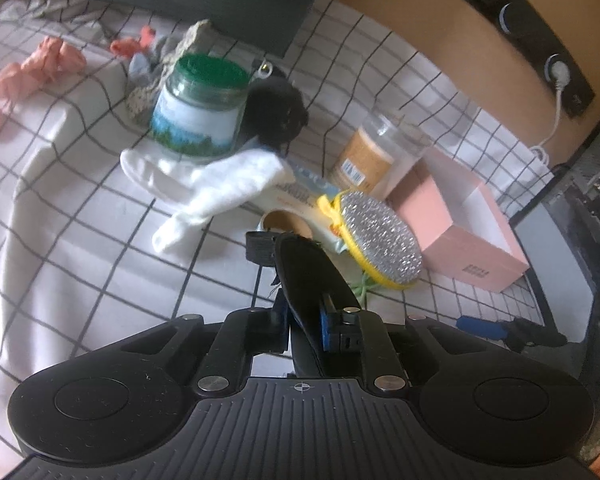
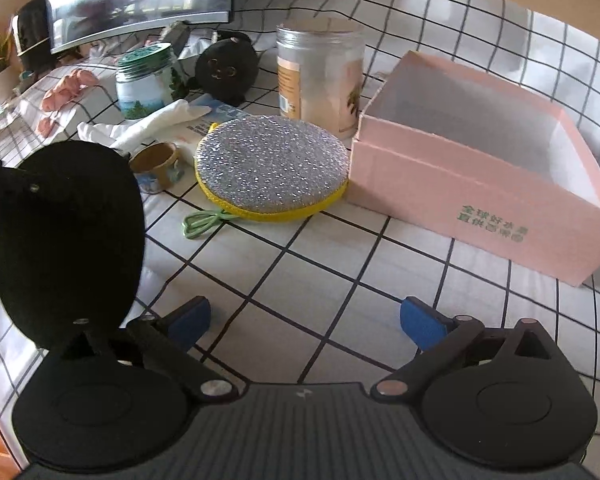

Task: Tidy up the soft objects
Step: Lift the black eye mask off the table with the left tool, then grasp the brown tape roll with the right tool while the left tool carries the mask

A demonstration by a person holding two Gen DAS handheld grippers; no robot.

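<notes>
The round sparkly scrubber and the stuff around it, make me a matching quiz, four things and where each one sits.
Things:
1. silver scrubber
2. pink box
3. white sock
4. black pad

Places:
A. pinched in the shut left claw
B. lying in front of the green-lidded jar
C. right of the scrubber, open on top
D. beside the tape roll

Pairs: 1-D, 2-C, 3-B, 4-A

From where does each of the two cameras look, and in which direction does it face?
Left wrist: sits on the left gripper, shut on a black flat object, facing the green-lid jar and white sock.
Right wrist: sits on the open right gripper, facing the pink box; the black flat object appears at left.
Both show the glitter pad, box and checked cloth.
</notes>
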